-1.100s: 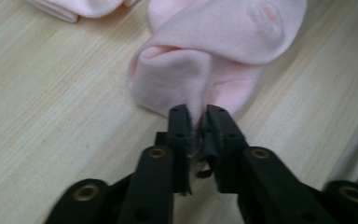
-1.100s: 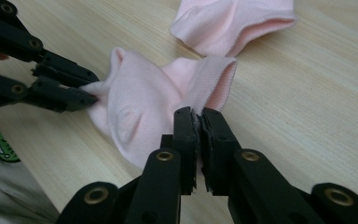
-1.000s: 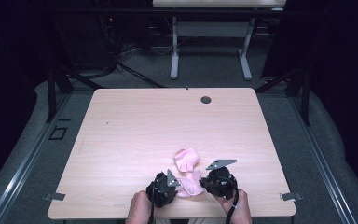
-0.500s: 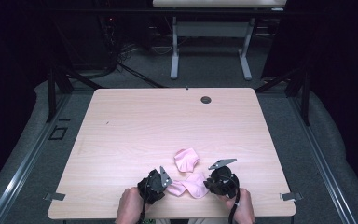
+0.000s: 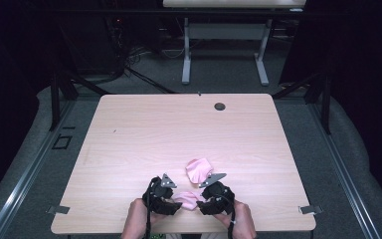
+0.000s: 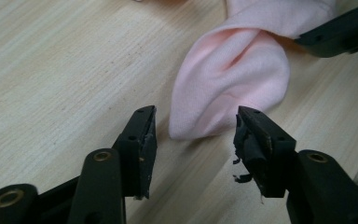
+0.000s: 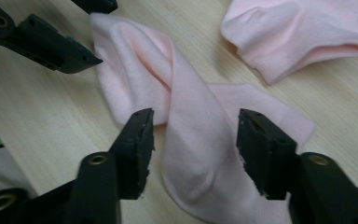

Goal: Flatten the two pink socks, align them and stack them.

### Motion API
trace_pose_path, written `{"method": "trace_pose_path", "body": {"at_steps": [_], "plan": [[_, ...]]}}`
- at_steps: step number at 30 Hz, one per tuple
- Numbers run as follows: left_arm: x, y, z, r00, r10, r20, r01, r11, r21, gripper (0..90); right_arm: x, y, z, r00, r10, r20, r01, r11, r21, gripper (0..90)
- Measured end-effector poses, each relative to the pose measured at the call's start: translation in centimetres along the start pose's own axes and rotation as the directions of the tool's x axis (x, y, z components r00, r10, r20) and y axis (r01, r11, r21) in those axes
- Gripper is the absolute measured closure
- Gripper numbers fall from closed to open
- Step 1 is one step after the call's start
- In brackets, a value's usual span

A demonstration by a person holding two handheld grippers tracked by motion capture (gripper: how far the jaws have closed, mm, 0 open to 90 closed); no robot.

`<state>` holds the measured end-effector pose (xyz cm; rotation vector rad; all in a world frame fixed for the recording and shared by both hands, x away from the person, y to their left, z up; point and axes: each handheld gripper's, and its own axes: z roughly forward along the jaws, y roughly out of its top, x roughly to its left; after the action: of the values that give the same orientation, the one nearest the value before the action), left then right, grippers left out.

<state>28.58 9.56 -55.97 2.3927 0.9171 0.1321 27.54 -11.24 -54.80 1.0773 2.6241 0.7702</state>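
A twisted pink sock (image 5: 186,200) lies on the wooden table (image 5: 179,134) near its front edge, between my two grippers. My left gripper (image 5: 173,198) stands open, its jaws just having been opening, with the sock's rounded end (image 6: 233,79) just ahead of the fingertips (image 6: 142,123) and untouched. My right gripper (image 5: 203,198) is open too, its jaws likewise just opened. The sock's twisted middle (image 7: 186,140) lies between its jaws, and the pads stand clear of it. A second pink sock (image 5: 199,170) lies just beyond, also seen as a folded sock (image 7: 303,32) in the right gripper view.
A dark round grommet (image 5: 220,106) sits near the table's far edge. The front edge runs right under the person's hands (image 5: 139,221). Another table's legs (image 5: 186,55) stand on the floor beyond. Bare wood stretches left, right and ahead.
Both grippers were shut on the twisted sock and have opened, leaving it on the table. The left hand drifted left; the right hand moved left toward the sock.
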Motion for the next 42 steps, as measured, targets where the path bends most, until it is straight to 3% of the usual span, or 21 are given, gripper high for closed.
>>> {"method": "trace_pose_path", "body": {"at_steps": [3, 5, 12, 14, 16, 18, 19, 20, 21, 22, 24, 25, 27, 28, 30, 31, 32, 34, 38, 40, 42], "plan": [[0.0, 0.2, 0.3, 1.0, -0.002, 0.002, 0.002, 1.0, 0.001, 51.7, 0.3, 0.2, 1.0, 0.9993, -0.019, 0.033, 0.018, 0.9992, 0.035, 72.3], [0.1, 0.2, 0.4, 0.9999, -0.001, 0.011, 0.001, 1.0, 0.0, 51.7, 0.2, 0.2, 0.9, 0.9994, -0.019, 0.029, 0.018, 0.9996, 0.023, 84.2], [0.6, 0.7, 0.4, 0.9985, 0.005, 0.054, -0.003, 0.9996, -0.027, 49.1, -0.3, 0.1, -1.6, 1.0, -0.002, -0.008, 0.001, 0.998, -0.064, 86.1], [0.5, 1.0, 0.6, 0.9958, 0.037, 0.084, -0.034, 0.9987, -0.037, 56.3, -0.5, 0.0, -2.3, 1.0, -0.006, -0.003, 0.006, 0.9961, -0.088, 86.1], [0.2, 1.1, 0.8, 0.9955, 0.07, 0.064, -0.067, 0.9965, -0.05, 67.9, -0.7, -0.2, -2.8, 0.9999, 0.005, -0.016, -0.007, 0.994, -0.109, 86.0], [-0.4, 1.2, 0.6, 0.9917, 0.128, -0.01, -0.128, 0.9891, -0.072, 80.0, -0.8, -0.3, -3.4, 0.9999, -0.013, -0.004, 0.012, 0.9923, -0.123, 86.0], [-0.8, 1.3, 0.4, 0.9858, 0.154, -0.067, -0.159, 0.9832, -0.089, 83.6, -0.8, -0.5, -3.7, 0.9998, -0.02, -0.005, 0.019, 0.9912, -0.131, 85.9], [-1.3, 1.4, 0.1, 0.9737, 0.192, -0.123, -0.203, 0.9758, -0.082, 84.8, -0.9, -0.6, -3.8, 0.9997, -0.023, -0.007, 0.022, 0.9902, -0.138, 85.9], [-1.7, 1.4, -0.2, 0.9585, 0.227, -0.173, -0.244, 0.966, -0.085, 85.3, -0.9, -0.7, -4.0, 0.9995, -0.029, -0.01, 0.027, 0.9908, -0.133, 85.8], [-2.1, 1.4, -0.5, 0.9383, 0.263, -0.224, -0.287, 0.9546, -0.08, 85.3, -0.9, -0.9, -4.0, 0.9993, -0.036, -0.014, 0.034, 0.991, -0.13, 85.7], [-2.9, 1.2, -0.9, 0.9065, 0.31, -0.286, -0.343, 0.9368, -0.07, 85.1, -0.8, -1.2, -3.8, 0.9978, -0.061, -0.026, 0.057, 0.9922, -0.111, 85.5], [-3.1, 0.9, -0.9, 0.9015, 0.322, -0.29, -0.349, 0.936, -0.047, 83.9, -0.6, -1.4, -3.3, 0.9973, -0.063, -0.037, 0.059, 0.9938, -0.094, 85.1], [-3.2, 0.4, -0.8, 0.9073, 0.311, -0.283, -0.331, 0.9433, -0.025, 74.2, -0.2, -1.8, -2.4, 0.995, -0.085, -0.052, 0.082, 0.9949, -0.058, 82.3], [-3.1, -0.1, -0.7, 0.9246, 0.29, -0.248, -0.302, 0.9533, -0.012, 70.7, -0.1, -1.9, -2.0, 0.9942, -0.086, -0.064, 0.083, 0.9957, -0.041, 80.0], [-2.7, -1.0, -0.9, 0.9477, 0.248, -0.2, -0.254, 0.9672, -0.002, 62.7, 0.0, -2.4, -1.1, 0.9914, -0.089, -0.097, 0.088, 0.9961, -0.005, 70.8], [-2.6, -1.4, -1.1, 0.9557, 0.231, -0.183, -0.235, 0.972, -0.002, 58.8, 0.0, -2.6, -1.0, 0.99, -0.089, -0.11, 0.09, 0.9959, 0.01, 66.8], [-2.3, -1.9, -1.5, 0.9695, 0.198, -0.144, -0.202, 0.9792, -0.015, 57.4, 0.0, -2.8, -0.9, 0.9888, -0.086, -0.122, 0.087, 0.9962, 0.006, 63.0], [-1.8, -2.5, -2.4, 0.9825, 0.149, -0.112, -0.153, 0.9879, -0.027, 50.4, -0.3, -3.2, -1.3, 0.9854, -0.061, -0.159, 0.06, 0.9981, -0.015, 52.8], [-0.6, -2.6, -4.7, 0.9962, 0.066, -0.057, -0.072, 0.9926, -0.098, 39.7, -1.7, -3.8, -3.2, 0.9838, -0.023, -0.178, 0.014, 0.9985, -0.053, 45.0], [0.1, -2.0, -5.3, 0.998, 0.033, -0.054, -0.04, 0.9906, -0.131, 39.3, -2.6, -4.1, -3.8, 0.9873, 0.023, -0.157, -0.035, 0.9967, -0.074, 45.3], [0.5, -1.1, -5.0, 0.9987, 0.008, -0.05, -0.014, 0.9922, -0.124, 39.0, -3.6, -4.3, -4.2, 0.9887, 0.074, -0.13, -0.085, 0.9932, -0.08, 46.7]]}}
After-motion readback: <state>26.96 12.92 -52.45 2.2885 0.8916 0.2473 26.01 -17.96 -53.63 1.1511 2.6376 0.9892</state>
